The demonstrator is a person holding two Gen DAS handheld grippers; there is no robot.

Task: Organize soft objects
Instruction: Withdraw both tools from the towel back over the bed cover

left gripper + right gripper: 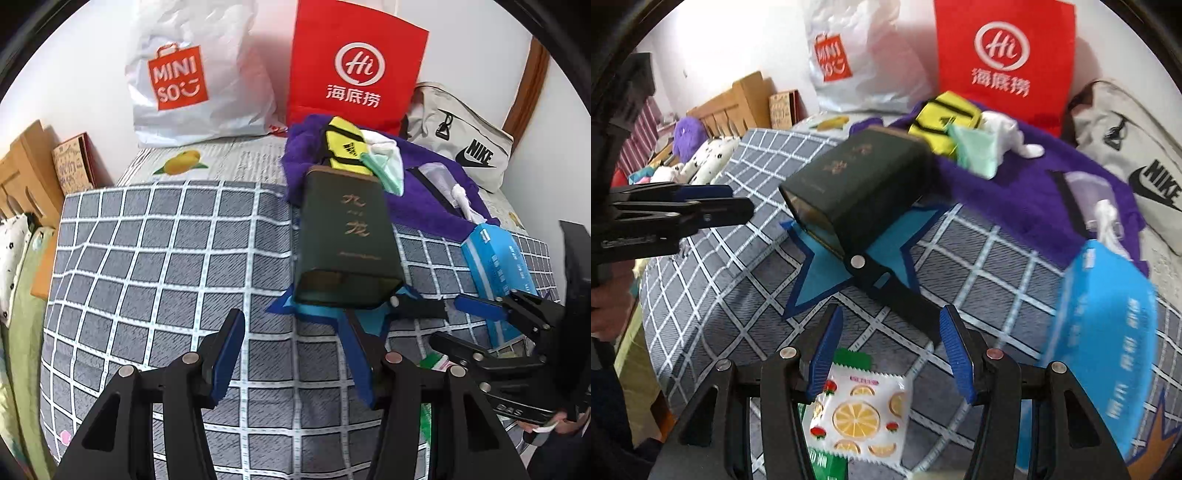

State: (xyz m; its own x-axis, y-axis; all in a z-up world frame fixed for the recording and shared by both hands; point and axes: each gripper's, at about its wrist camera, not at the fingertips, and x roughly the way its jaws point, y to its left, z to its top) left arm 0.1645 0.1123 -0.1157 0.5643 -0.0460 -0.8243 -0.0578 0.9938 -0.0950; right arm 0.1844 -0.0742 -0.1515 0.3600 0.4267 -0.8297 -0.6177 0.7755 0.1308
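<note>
Both grippers are hanging over the bed (147, 258), which has a grey checked cover, and neither one has anything in it.

The left gripper (295, 354) has its blue-padded jaws spread, with only bedcover between them. Just beyond its tips lies a dark green tin box (343, 240) with gold characters, tipped on its side on a blue star-shaped mat (288, 306). The tin's far end leans on the soft pile, which is a purple fleece blanket (436, 206) bunched up toward the right with a yellow and black pouch (345, 147), a pale green cloth (384, 170) and a white cloth (380, 146) on top. So the soft stuff is well ahead of the left gripper and a bit to its right, with no contact.

The right gripper (892, 354) is also spread and holding nothing. A lemon-print sachet (860, 417) lies on the cover right under the gap between its jaws, but I can't tell whether the pads touch it. A light blue tissue box (1108, 332) sits just to its right, blurry in the frame. The purple blanket is further ahead on the right, past the tin.

A white Miniso bag (192, 74), a red Haidilao bag (351, 62) and a beige Nike bag (461, 140) stand against the wall behind the pile.
</note>
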